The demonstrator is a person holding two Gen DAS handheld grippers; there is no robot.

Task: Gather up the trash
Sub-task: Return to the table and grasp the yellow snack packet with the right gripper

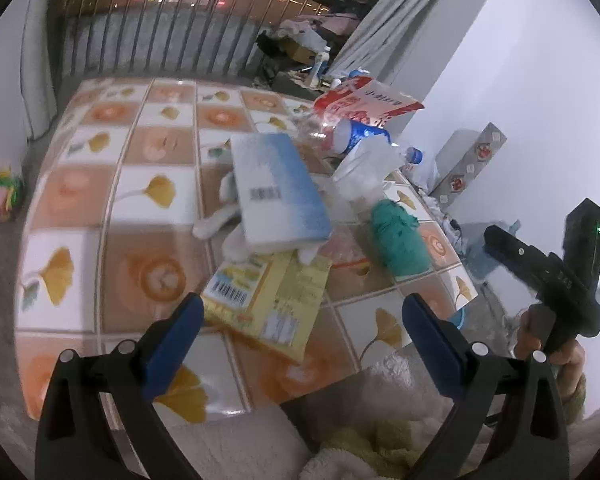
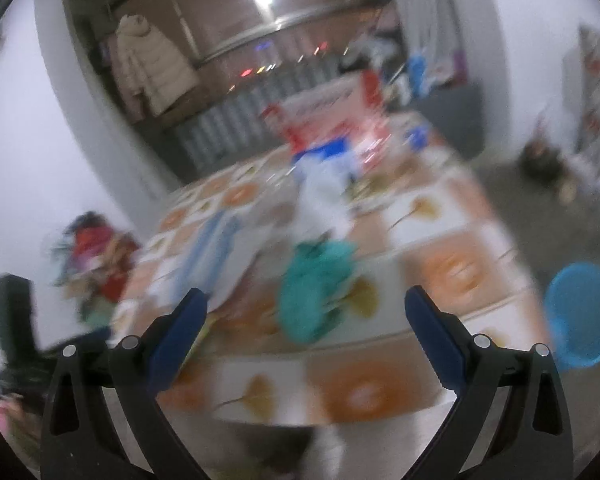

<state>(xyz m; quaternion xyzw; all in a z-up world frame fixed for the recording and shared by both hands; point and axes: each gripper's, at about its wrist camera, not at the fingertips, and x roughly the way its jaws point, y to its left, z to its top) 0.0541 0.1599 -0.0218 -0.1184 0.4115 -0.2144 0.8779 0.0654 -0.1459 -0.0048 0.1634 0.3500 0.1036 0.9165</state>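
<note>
Here, both claws are standing wide apart with nothing between their blue pads. The left claw (image 1: 302, 322) is hanging over the near edge of the tabletop (image 1: 140, 216), which is wearing a checkered cloth printed with ginkgo leaves and orange circles. Just ahead of it, a flattened yellow package (image 1: 272, 300) with a barcode is lying on the cloth, its far end tucked under a blue-and-white box (image 1: 278, 190) that is resting tilted on some white pieces. To the right of that box a teal crumpled wad (image 1: 398, 240) is sitting, and behind it a clear plastic cup (image 1: 360, 172), a blue-and-white bottle (image 1: 360, 134) and a red-and-white bag (image 1: 364, 102) are crowding the far right corner. At the right edge of the left wrist view, a hand (image 1: 556, 344) is gripping the black handle of the other tool.

The right claw (image 2: 306, 318) is pointing at the same tabletop from its other side; its view is smearing badly, so small things are hard to tell. The teal wad is lying between the claw's fingers in the picture, farther on. A blue plastic basket (image 2: 584, 316) is standing on the floor just beside the tabletop's right edge.
</note>
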